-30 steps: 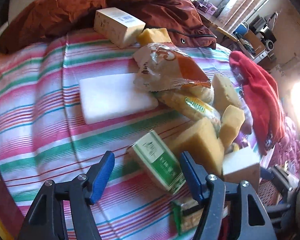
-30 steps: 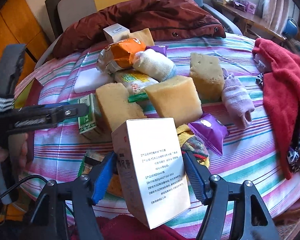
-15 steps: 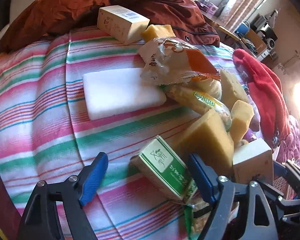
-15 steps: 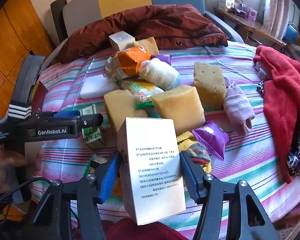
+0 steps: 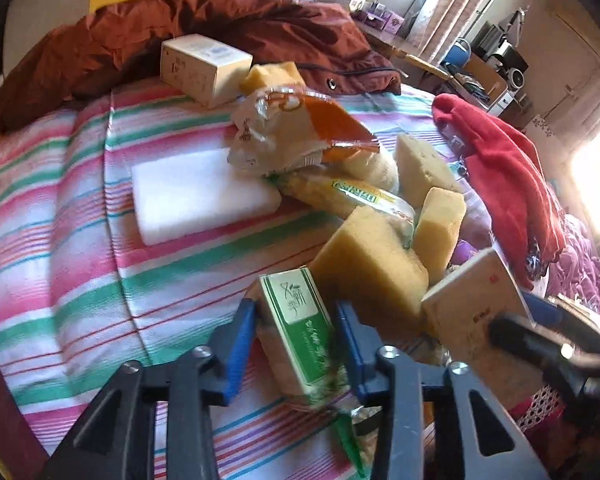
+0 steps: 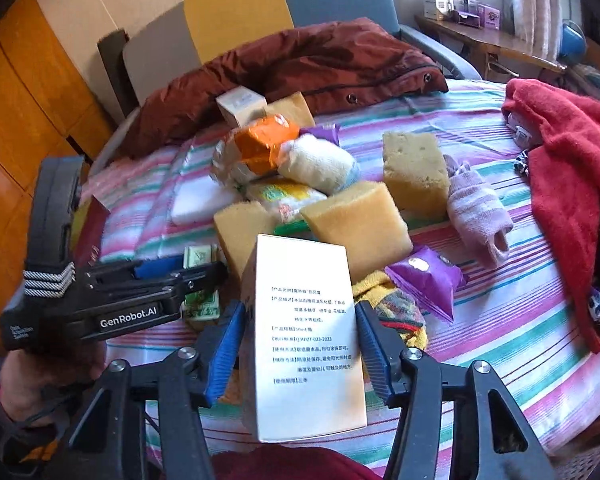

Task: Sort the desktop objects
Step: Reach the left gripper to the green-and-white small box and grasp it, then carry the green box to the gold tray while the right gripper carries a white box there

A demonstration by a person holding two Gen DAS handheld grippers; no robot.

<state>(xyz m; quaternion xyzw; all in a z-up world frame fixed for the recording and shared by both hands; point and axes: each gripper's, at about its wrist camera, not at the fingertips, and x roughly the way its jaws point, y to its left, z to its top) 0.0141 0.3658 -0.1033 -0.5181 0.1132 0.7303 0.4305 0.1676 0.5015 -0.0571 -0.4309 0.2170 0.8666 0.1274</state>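
Green packet (image 5: 300, 332) sits clamped in level left tool (image 5: 296, 344).

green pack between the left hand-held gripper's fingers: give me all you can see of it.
The green pack is a small soft-looking packet with a white-and-green printed face and pale sides. It lies tilted on the striped cloth, between the blue pads of the left hand-held gripper, which look closed against its sides. A yellow sponge stands just behind it.

The left gripper's (image 6: 180, 276) black body reads "GenRobot.AI". The white box (image 6: 304, 336) carries Chinese print with "ADZT-023-2023". The green packet's (image 5: 300, 332) characters stay illegible
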